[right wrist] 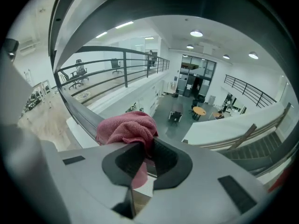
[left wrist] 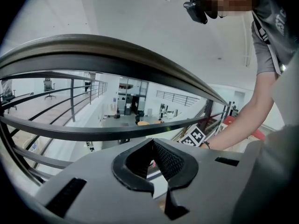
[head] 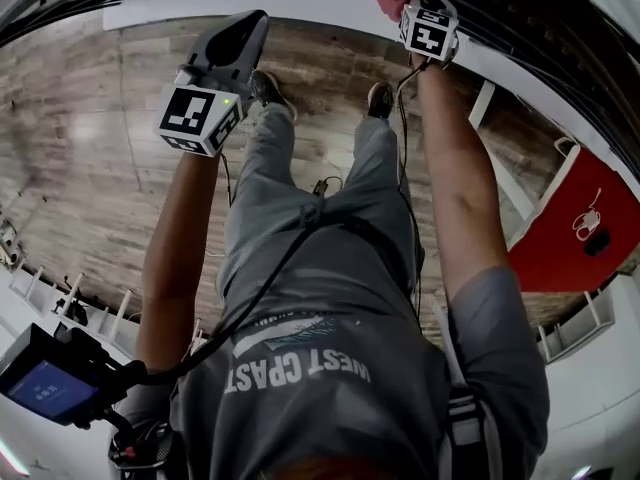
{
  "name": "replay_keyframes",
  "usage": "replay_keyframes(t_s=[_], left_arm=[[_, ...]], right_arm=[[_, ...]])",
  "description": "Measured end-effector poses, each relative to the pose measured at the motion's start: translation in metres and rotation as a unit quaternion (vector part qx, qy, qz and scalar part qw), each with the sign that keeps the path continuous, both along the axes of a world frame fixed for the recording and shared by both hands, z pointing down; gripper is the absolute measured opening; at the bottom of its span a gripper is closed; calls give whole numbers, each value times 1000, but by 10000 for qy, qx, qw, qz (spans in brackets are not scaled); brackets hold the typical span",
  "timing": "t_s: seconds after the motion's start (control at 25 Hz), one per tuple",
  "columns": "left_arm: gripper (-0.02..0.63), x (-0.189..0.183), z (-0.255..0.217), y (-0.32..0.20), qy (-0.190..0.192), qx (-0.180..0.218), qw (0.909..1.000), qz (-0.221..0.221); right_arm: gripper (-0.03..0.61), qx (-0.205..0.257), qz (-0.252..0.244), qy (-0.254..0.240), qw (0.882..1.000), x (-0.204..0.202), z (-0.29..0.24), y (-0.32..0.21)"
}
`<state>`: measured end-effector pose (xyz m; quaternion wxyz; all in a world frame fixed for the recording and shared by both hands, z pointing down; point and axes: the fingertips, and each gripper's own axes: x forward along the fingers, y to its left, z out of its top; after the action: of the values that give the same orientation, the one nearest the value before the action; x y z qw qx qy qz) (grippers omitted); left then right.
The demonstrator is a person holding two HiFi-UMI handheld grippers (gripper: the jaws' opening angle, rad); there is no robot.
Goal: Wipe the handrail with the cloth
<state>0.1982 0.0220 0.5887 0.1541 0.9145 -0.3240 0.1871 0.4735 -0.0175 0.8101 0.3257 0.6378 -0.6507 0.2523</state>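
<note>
A wood-plank floor (head: 90, 168) runs along a railed gallery, and beyond the railing an open hall shows below. At the left, the left gripper (head: 250, 28) is held up apart from the dark handrail (left wrist: 117, 55), its fingers pressed together on nothing. At the right, the right gripper (right wrist: 148, 148) pinches a pink cloth (right wrist: 127, 129), whose bunched end sits against the handrail

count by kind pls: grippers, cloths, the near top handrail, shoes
grippers: 2 (left gripper shut on nothing, right gripper shut on the cloth)
cloth, pink: 1
handrail: 1
shoes: 2
total: 6
</note>
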Motion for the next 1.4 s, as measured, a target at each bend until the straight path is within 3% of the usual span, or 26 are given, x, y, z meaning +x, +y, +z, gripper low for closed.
replay_keyframes(t_s=[0.2,0.36,0.44,0.64,0.88,0.96,1.16,1.24,1.4], left_arm=[[5,-46,2,7,-195,16,9998,33],[6,-135,2,-27,-213,-75,9997,-16],[6,-163,4,-37,-190,-173,9996,-105],[6,-162,7,-32,-129,-276,9994,-153],[6,-161,8,-36,-191,-221,9995,-108],[6,-161,5,-41,-167,-176,9996,-176],[6,-172,7,-40,-197,-200,9995,-175],[6,-209,8,-58,-102,-261,9994,-185],[5,-316,8,-112,67,-282,9996,-54]], right_arm=[[37,241,-114,154,9995,-33,0,-3],[37,151,114,311,9993,-62,0,-20],[37,127,275,397,9987,-63,-1,-22],[37,220,439,436,9978,-67,-2,-25],[37,378,-432,91,9983,-175,-4,-70],[37,394,-569,18,9976,-194,-4,-77],[37,302,-467,97,9984,-169,3,-63],[37,186,-221,324,9991,-176,3,-64],[37,188,291,522,9980,-254,-1,-102]])
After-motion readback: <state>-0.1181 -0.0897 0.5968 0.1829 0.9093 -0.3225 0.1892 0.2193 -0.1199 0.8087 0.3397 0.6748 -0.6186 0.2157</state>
